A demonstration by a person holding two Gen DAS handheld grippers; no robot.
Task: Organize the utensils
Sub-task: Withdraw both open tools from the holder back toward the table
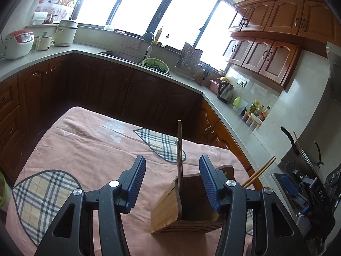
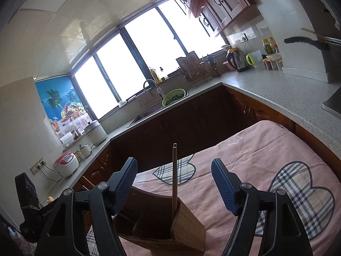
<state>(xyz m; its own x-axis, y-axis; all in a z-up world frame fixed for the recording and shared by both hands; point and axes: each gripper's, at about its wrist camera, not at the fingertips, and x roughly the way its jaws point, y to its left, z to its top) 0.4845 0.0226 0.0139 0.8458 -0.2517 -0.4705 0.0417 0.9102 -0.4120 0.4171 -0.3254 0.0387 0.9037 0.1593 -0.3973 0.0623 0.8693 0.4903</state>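
L gripper (image 1: 172,183), R gripper (image 2: 173,186) open above holder (image 1: 187,209).

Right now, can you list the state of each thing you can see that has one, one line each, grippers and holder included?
Left gripper: open, empty, above the table.
Right gripper: open, empty.
Wooden utensil holder: upright on the pink tablecloth.
Brown wooden chopsticks: standing upright in the holder.
Second pair of chopsticks: leaning out of the holder's far side.
Green colander: holds dark greens, beside the sink.
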